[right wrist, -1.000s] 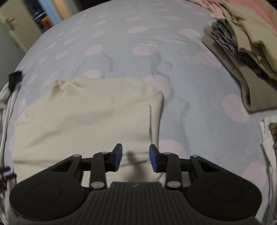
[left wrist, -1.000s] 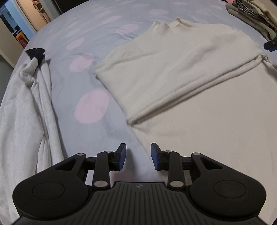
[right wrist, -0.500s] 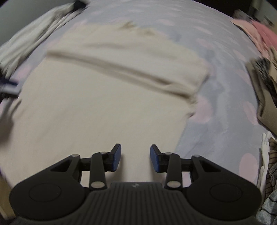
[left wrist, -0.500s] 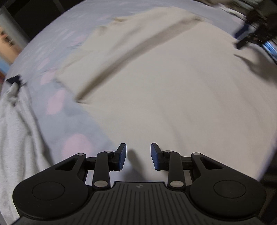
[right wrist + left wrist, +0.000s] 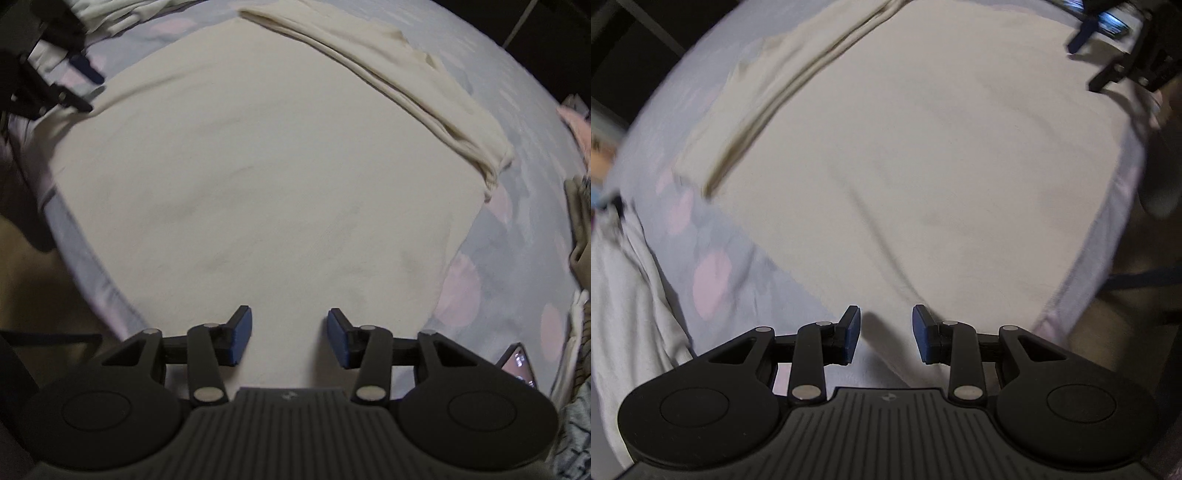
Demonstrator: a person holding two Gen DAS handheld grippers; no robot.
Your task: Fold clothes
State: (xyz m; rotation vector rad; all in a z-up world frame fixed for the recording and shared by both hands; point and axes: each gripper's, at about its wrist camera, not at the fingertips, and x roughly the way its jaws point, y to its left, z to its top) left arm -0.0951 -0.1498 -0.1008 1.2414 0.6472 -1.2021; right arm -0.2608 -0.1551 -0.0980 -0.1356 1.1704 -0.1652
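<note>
A cream garment [image 5: 923,155] lies flat on the bed, its far part folded over into a thicker band [image 5: 783,85]. It fills the right wrist view [image 5: 266,192] too, with the folded band [image 5: 406,85] at the top right. My left gripper [image 5: 885,334] is open and empty, hovering over the garment's near edge. My right gripper [image 5: 290,338] is open and empty over the near part of the garment. Each gripper shows in the other's view: the right one [image 5: 1123,48] at the top right, the left one [image 5: 55,74] at the top left.
The bed sheet [image 5: 713,266] is pale blue with pink dots. A white cloth [image 5: 624,295] lies at the left. Piled clothes [image 5: 580,229] and a phone [image 5: 517,363] sit at the right. The bed edge and dark floor [image 5: 22,295] are close by.
Both grippers have swung back toward the near edge of the bed and now look across the garment's lower part. Both stay open and empty.
</note>
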